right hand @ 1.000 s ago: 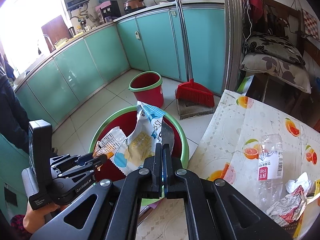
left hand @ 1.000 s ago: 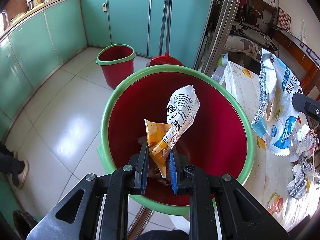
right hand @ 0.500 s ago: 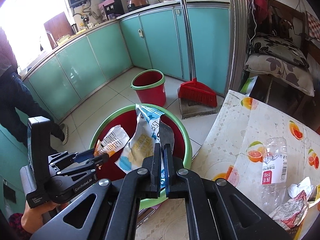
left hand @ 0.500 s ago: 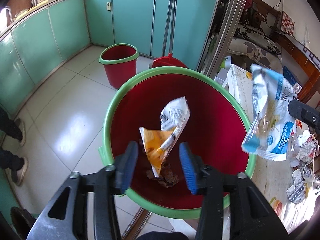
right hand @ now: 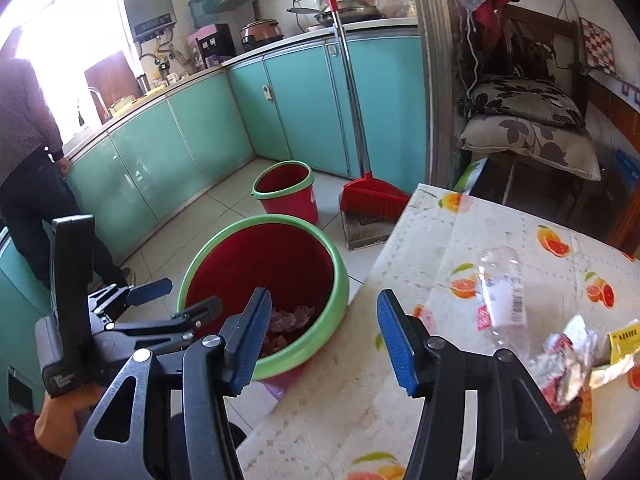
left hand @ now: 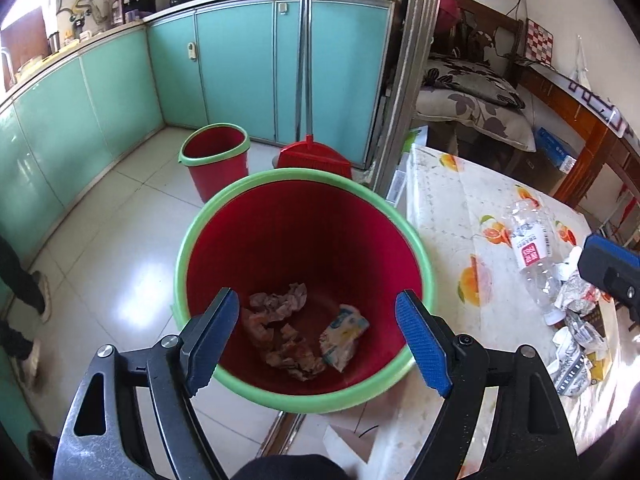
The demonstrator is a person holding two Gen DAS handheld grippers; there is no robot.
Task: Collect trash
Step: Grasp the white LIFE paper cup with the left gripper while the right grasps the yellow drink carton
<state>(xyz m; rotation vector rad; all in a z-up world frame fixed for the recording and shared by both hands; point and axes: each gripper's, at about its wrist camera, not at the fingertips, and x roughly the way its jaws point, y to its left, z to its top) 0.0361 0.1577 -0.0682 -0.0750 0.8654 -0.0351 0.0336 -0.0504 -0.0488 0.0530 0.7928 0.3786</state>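
Observation:
A red bin with a green rim [left hand: 200,224] stands on the floor beside the table; it also shows in the right wrist view [right hand: 336,276]. Crumpled wrappers [left hand: 280,304] and a blue-white bag [left hand: 342,330] lie at its bottom. My left gripper [left hand: 318,336] is open and empty above the bin's near rim. My right gripper [right hand: 322,336] is open and empty over the table's edge next to the bin. A clear plastic bottle [left hand: 532,256] and crumpled wrappers [right hand: 568,352] lie on the fruit-print tablecloth [right hand: 500,232].
A smaller red bin [left hand: 216,160] and a red broom [left hand: 312,156] stand by the teal cabinets [left hand: 240,68]. A person [right hand: 28,160] stands at the counter on the left. A cushioned chair [right hand: 528,128] is behind the table.
Both grippers opened and let go of their bags, which dropped into the bin. Both grippers now stand wide open and empty, and the right one has drawn back over the table edge.

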